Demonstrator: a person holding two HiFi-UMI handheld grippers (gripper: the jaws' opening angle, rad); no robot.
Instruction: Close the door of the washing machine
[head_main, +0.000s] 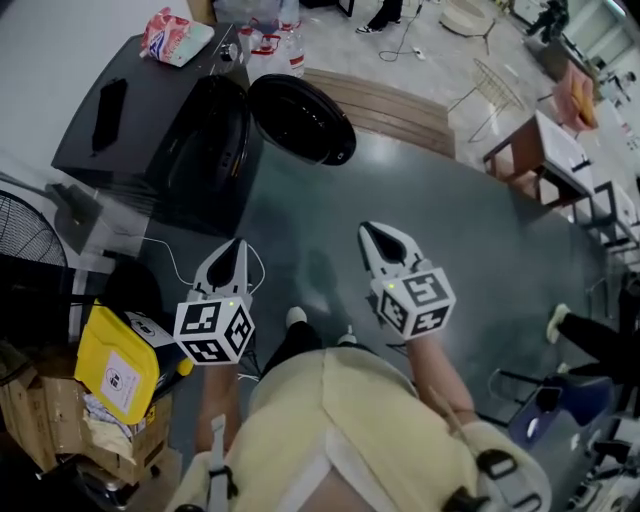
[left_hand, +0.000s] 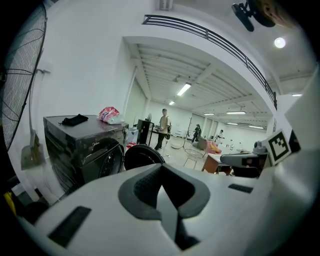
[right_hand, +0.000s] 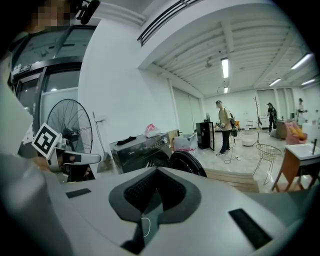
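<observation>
Your left tool (head_main: 237, 248) and right tool (head_main: 373, 233) are both pressed together with nothing between the jaws. You hold them side by side over the dark floor (head_main: 470, 250), well short of the work, which I judge suits a push better than a pinch. The washing machine (head_main: 150, 130) stands at the floor's far left edge by the wall, its round door (head_main: 300, 118) swung wide open and untouched, so the closing is not yet begun.

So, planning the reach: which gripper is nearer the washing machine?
Left. The left gripper is in front of the washing machine; the right gripper is farther off to its right.
</observation>
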